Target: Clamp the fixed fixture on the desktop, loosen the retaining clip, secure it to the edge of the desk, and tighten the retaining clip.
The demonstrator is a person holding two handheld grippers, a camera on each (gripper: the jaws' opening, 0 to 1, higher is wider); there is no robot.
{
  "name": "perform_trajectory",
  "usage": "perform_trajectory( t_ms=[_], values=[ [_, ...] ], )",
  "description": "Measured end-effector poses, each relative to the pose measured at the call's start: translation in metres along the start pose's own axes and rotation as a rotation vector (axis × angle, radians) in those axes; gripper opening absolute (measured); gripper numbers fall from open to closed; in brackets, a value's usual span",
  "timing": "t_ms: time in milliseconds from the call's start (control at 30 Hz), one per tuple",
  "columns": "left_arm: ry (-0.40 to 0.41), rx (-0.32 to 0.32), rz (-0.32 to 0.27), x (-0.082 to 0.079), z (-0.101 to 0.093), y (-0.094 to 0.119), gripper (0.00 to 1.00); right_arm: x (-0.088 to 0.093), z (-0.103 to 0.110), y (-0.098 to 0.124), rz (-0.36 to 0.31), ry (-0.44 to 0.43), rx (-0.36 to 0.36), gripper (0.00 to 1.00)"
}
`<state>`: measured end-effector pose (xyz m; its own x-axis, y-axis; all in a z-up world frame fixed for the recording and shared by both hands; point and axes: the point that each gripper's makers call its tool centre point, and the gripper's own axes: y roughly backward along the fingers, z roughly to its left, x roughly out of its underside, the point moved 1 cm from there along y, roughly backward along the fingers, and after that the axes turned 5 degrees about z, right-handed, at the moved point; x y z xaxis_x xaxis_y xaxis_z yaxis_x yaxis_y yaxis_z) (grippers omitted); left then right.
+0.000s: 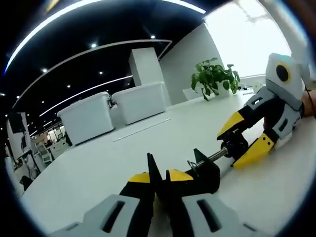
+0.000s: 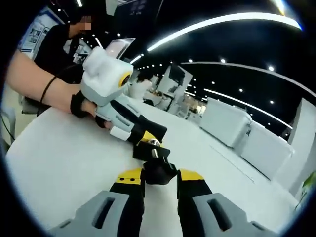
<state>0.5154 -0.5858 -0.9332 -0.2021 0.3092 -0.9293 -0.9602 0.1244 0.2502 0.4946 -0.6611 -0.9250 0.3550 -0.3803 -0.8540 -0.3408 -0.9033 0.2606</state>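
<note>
Fixture, black with a threaded steel rod, lies on the white desk, and I hold it from both ends. My left gripper comes in low, nearly flat to the desk, its yellow-tipped jaws drawn narrow on the fixture's black body. In the left gripper view my right gripper reaches in beyond the fixture, its jaws set apart around the knob end of the rod; whether they press on it I cannot tell.

In the right gripper view my right gripper straddles the fixture, its jaws a little apart with the black end piece between them. Across the fixture, my left gripper slants down onto it, carried by my hand, wrist resting on the desk.

Beyond the fixture, two white bins and a potted plant stand at the desk's far side.
</note>
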Motion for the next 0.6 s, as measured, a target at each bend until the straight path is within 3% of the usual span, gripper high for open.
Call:
perform_trajectory(
  t_ms=[467, 600],
  values=[
    [0.007, 0.014, -0.013, -0.0018, 0.005, -0.0051, 0.09, 0.0012, -0.0044, -0.0023, 0.009, 0.049, 0.012, 0.24],
    [0.011, 0.013, -0.014, -0.0021, 0.0054, -0.0056, 0.09, -0.0067, -0.0015, -0.0012, 0.015, 0.21, 0.04, 0.24]
  ],
)
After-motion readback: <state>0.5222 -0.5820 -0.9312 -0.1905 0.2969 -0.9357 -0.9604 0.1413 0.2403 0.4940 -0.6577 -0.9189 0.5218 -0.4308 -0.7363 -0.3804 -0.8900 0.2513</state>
